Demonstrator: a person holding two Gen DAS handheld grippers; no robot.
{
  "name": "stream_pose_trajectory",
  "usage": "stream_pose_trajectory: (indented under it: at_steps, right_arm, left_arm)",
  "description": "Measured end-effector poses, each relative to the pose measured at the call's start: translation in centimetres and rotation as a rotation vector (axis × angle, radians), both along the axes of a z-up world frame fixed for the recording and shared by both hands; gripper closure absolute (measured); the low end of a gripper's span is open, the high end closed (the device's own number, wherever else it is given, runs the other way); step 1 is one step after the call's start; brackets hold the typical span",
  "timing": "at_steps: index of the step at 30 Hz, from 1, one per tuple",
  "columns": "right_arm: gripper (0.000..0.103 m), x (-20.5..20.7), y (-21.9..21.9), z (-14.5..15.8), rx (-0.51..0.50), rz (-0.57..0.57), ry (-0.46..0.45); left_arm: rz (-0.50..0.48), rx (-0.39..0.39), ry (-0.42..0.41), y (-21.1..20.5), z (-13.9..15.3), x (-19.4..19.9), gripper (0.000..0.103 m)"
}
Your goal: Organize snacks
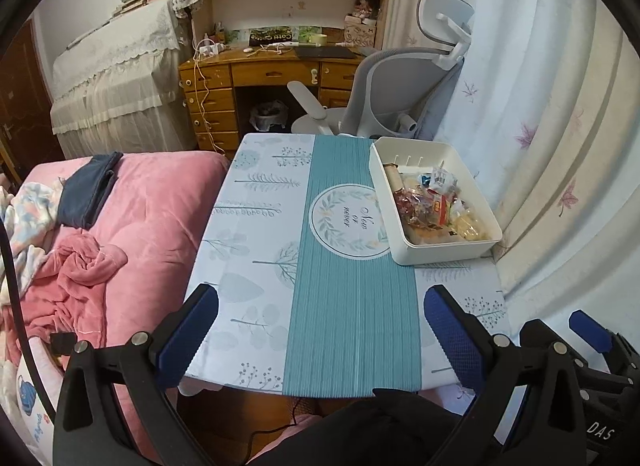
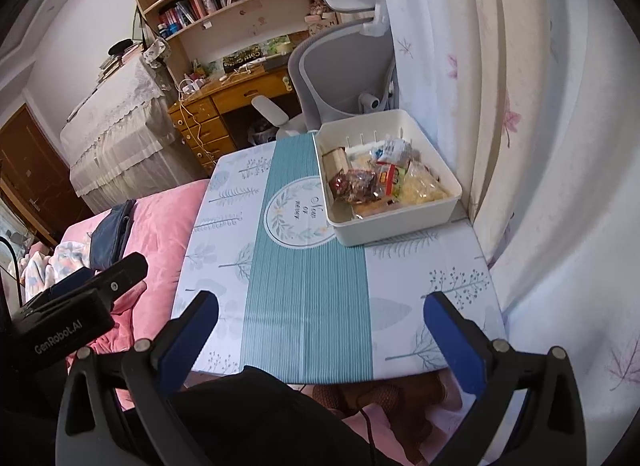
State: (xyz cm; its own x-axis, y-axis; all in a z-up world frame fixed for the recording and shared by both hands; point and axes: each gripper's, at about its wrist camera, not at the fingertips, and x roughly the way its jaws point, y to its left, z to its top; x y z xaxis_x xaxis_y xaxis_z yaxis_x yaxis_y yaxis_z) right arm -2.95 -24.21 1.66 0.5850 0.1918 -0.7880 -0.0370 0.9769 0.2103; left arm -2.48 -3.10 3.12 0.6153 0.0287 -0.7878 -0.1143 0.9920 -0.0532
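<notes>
A white plastic bin [image 1: 440, 252] stands at the far right of the small table [image 1: 256, 234], holding several wrapped snacks [image 1: 432, 201] in a pile. The bin also shows in the right wrist view [image 2: 396, 221] with the snacks [image 2: 380, 177] inside. My left gripper [image 1: 320, 306] is open and empty, held above the table's near edge. My right gripper [image 2: 320, 314] is open and empty, also above the near edge, well short of the bin. The right gripper shows at the lower right of the left wrist view [image 1: 592, 330].
The table carries a blue-and-white cloth with a teal stripe [image 2: 304, 286]. A bed with pink bedding [image 1: 132, 234] lies to the left. A grey office chair [image 1: 400, 93] and a wooden desk [image 1: 260, 73] stand behind. Curtains [image 2: 520, 145] hang along the right.
</notes>
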Motion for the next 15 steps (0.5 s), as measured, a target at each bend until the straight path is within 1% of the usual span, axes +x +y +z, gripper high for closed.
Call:
stream_pose_trajectory:
  at_steps: [3,7,15]
  right_arm:
    - [0.000,0.15,0.26,-0.09,0.005,0.010,0.002]
    - [0.000,0.28,0.57,-0.20,0.005,0.019,0.009]
    - [0.000,0.28,0.48,-0.70,-0.011,0.004,0.044]
  left_arm:
    - [0.004,0.014,-0.004,0.01,0.13,0.04,0.001]
    - [0.000,0.019,0.011,-0.05,-0.12,0.31,0.001]
    - [-0.026,0.032,0.019,-0.71,-0.26,0.41,0.001]
